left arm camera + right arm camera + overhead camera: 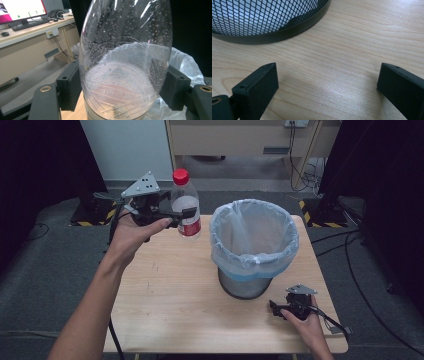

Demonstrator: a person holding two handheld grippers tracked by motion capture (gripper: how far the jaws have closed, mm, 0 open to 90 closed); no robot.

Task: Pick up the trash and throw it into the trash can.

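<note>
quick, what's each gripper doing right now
Left gripper: closed on the clear bottle, held upright beside the lined bin.
Right gripper: open, nothing between its jaws, low over the table.

A light wooden desk (165,295) stands on grey carpet (50,265). Behind it, yellow-and-black striped tape (82,223) marks the floor at the left and right, and cables (300,170) hang by a pale cabinet (235,140). In the left gripper view a monitor (21,8), a keyboard (30,24) and a wall socket (52,32) sit on or by a long bench
</note>
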